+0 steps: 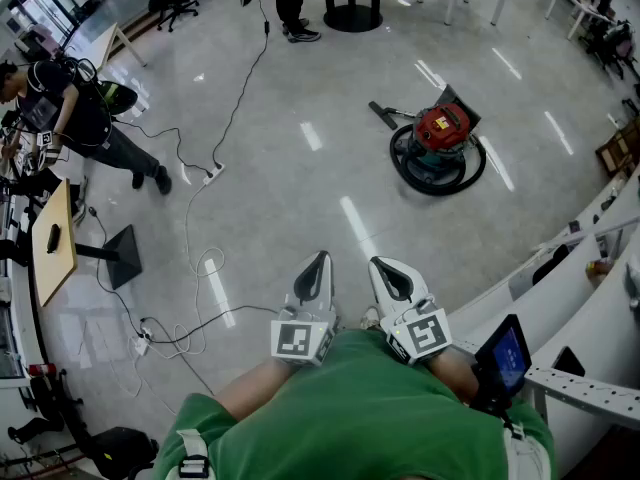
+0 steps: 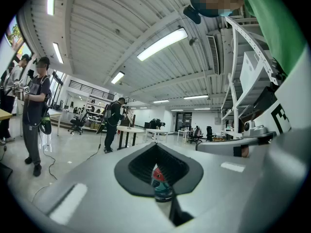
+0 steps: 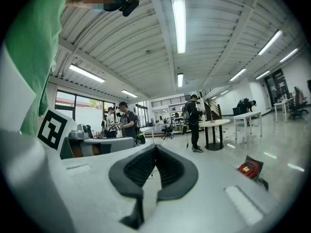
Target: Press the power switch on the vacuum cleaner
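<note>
**Vacuum cleaner**: a red-topped canister standing on the floor, with its black hose coiled round the base. It is well apart from the operator. The power switch cannot be made out at this range.

**Risks:** The approach has not begun.
- Loose cables trail across the floor to the left. The direct line to the unit looks free of them, but drifting that way invites a trip.
- The hose ring surrounds the canister, so a foot could catch it or shove the unit on arrival.
- A hard press with a narrow tip may slip off the switch or push the canister away.

**Left gripper**: jaws closed together with nothing between them, held at the chest.

**Right gripper**: likewise closed and empty, touching nothing.
</note>
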Available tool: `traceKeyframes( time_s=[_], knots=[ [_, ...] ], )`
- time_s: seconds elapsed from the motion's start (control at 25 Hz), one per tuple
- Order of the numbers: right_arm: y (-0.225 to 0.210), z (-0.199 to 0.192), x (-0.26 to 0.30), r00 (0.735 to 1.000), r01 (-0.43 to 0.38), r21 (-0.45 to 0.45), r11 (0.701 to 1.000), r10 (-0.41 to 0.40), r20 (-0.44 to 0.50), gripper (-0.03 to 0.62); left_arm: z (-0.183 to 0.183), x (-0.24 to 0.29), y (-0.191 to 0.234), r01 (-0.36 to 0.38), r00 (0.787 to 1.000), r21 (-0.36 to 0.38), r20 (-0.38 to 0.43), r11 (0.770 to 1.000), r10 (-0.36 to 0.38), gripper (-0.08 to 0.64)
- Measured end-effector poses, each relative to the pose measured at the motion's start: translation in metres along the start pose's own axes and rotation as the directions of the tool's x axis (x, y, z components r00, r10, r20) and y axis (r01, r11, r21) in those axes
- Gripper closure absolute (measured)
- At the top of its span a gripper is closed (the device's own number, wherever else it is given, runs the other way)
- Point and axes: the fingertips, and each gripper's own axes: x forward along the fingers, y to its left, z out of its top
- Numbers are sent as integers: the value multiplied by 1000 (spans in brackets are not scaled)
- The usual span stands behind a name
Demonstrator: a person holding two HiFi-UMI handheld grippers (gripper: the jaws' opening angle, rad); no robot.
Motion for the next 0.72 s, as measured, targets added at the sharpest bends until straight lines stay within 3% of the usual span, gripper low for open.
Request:
traceKeyframes(
  time_s=[0.16,0.72],
  knots=[
    [-3,-5,6,1000,1,-26,1000,-1,5,589,1,4,5,-6,1000,-5,-10,1000,6,554],
    [-10,-5,13,999,48,8,999,-48,2,589,-1,14,11,24,1000,-14,-20,1000,-24,554]
  ],
)
